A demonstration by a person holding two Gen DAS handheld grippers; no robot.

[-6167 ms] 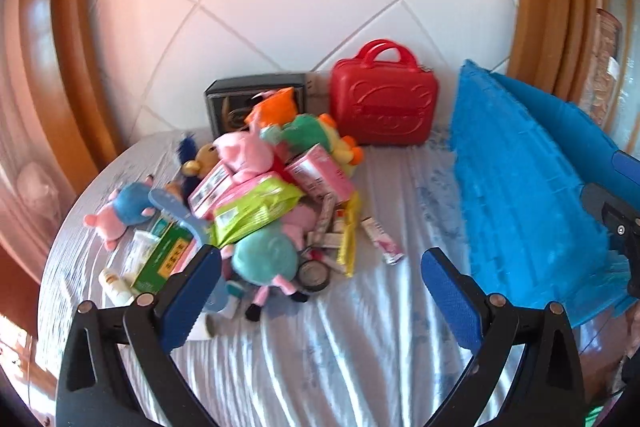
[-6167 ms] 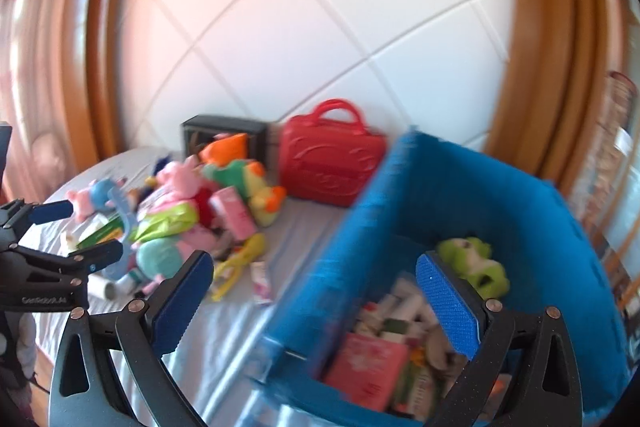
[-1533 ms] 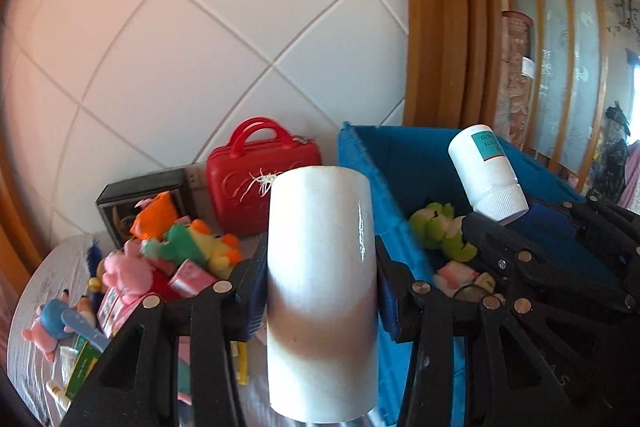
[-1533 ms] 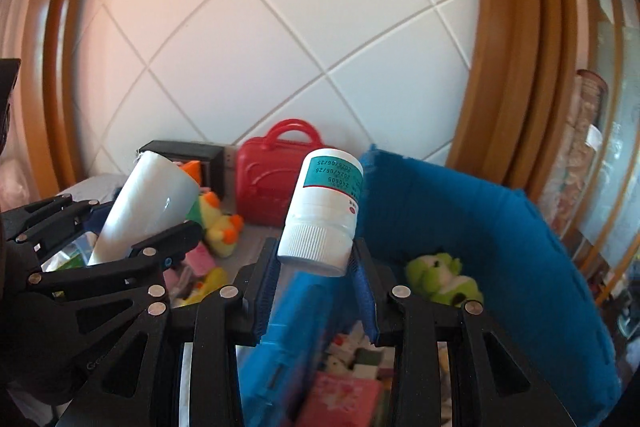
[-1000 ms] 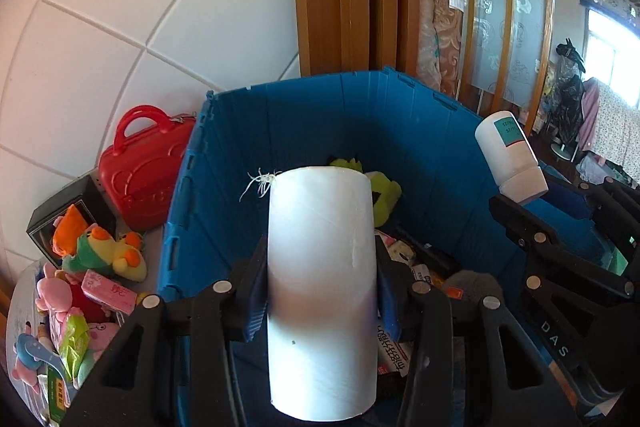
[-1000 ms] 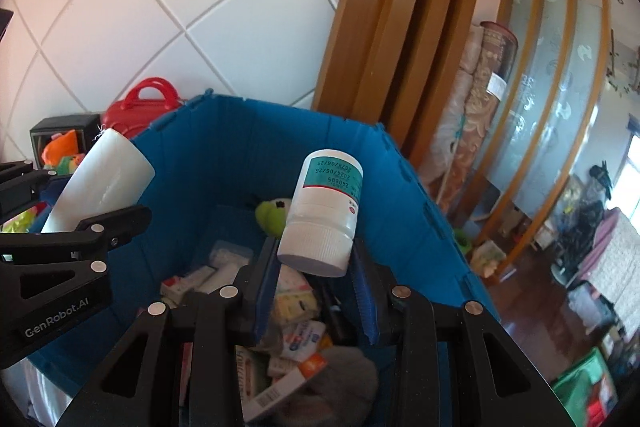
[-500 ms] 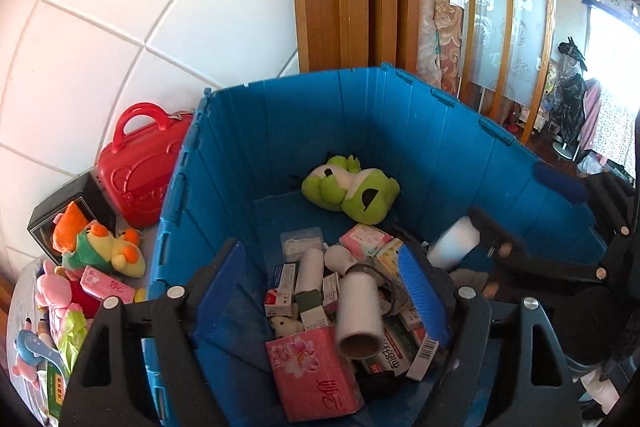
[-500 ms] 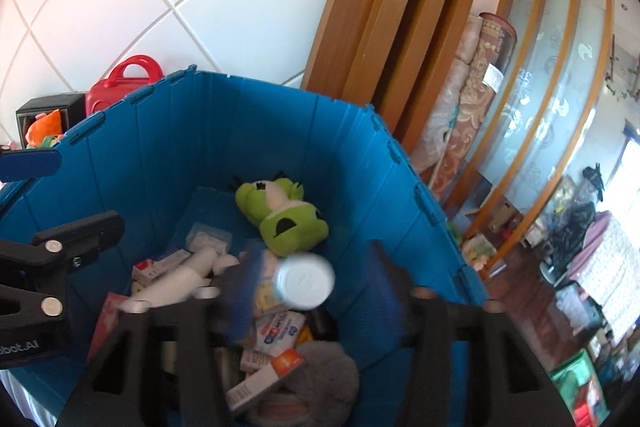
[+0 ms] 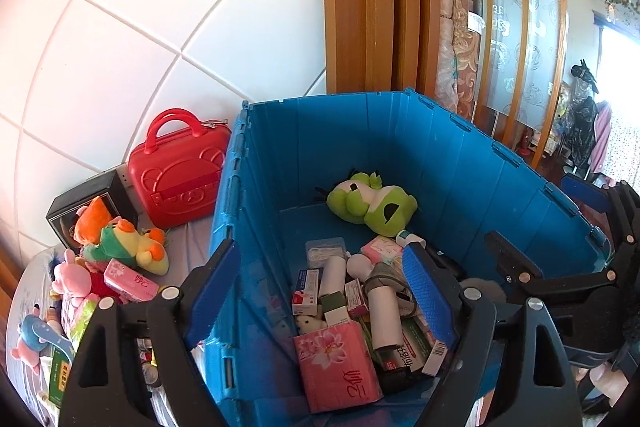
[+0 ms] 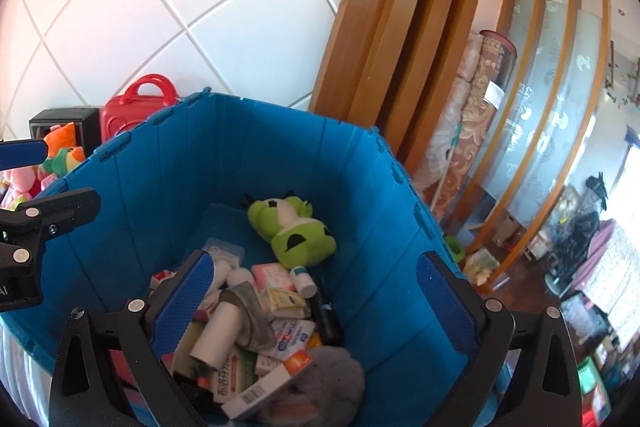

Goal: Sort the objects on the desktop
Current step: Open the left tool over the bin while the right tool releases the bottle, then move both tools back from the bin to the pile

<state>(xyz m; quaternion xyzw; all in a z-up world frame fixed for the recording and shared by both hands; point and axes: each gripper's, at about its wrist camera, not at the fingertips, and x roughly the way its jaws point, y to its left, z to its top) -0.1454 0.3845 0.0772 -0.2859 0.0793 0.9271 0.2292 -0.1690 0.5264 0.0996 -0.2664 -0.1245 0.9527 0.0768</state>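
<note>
Left gripper (image 9: 320, 291): jaws spread wide and empty, poised over the near-left corner of the blue crate (image 9: 400, 131). The white tube (image 9: 383, 315) I carried a second ago now lies among the boxes on the crate floor, just behind the pink tissue pack (image 9: 338, 367).

Right gripper (image 10: 316, 301): jaws likewise parted and empty, tilted down over the crate's right side. Its small white bottle with the teal label (image 10: 303, 278) has dropped too, resting by the pink box beneath the green plush frog (image 10: 292, 231).

Reading: both items delivered; this round of sorting is done and both tools are free to go back for more.

Crate contents, mid-distance: medicine boxes, tubes, a grey plush at the near edge, the frog at the far wall.

Beyond the crate's left wall, still unsorted on the tabletop: pile of plush toys and packets (image 9: 104, 267), then the red toy suitcase (image 9: 178, 175) and a black box (image 9: 86, 203) against the tiled wall.
</note>
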